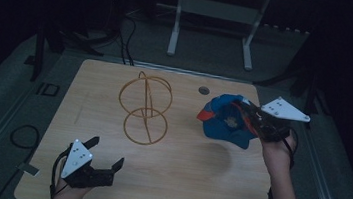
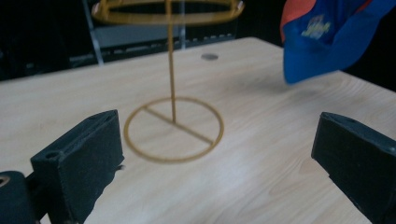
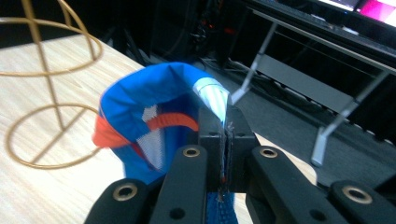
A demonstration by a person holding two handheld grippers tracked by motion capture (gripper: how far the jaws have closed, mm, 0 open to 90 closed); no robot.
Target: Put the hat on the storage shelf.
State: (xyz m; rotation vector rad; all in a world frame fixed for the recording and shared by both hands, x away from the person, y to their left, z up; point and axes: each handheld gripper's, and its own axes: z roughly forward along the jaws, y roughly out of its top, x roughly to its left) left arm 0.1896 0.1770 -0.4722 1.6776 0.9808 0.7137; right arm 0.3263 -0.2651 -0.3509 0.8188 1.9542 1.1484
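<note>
Right gripper (image 1: 247, 111) clamped on the blue cap (image 1: 226, 119): in the right gripper view the jaws sit nearly together with a fold of the cap's edge pinched between the pads, the rest of the cap (image 3: 149, 121) hanging beyond and to the left of the fingertips. Cap has an orange trim. In the high view it is held above the right side of the table (image 1: 180, 180), clear of the wood, a shadow under it.

Left gripper (image 1: 106, 158) at the near left corner, jaws wide apart, nothing between them.

Gold wire stand (image 1: 144, 107), two rings on a post, sits mid-table, apart from both grippers.

Table: light wood, small round grommet (image 1: 204, 90) near the far edge. Room dark; grey floor, white frame legs (image 1: 213, 28) behind.
</note>
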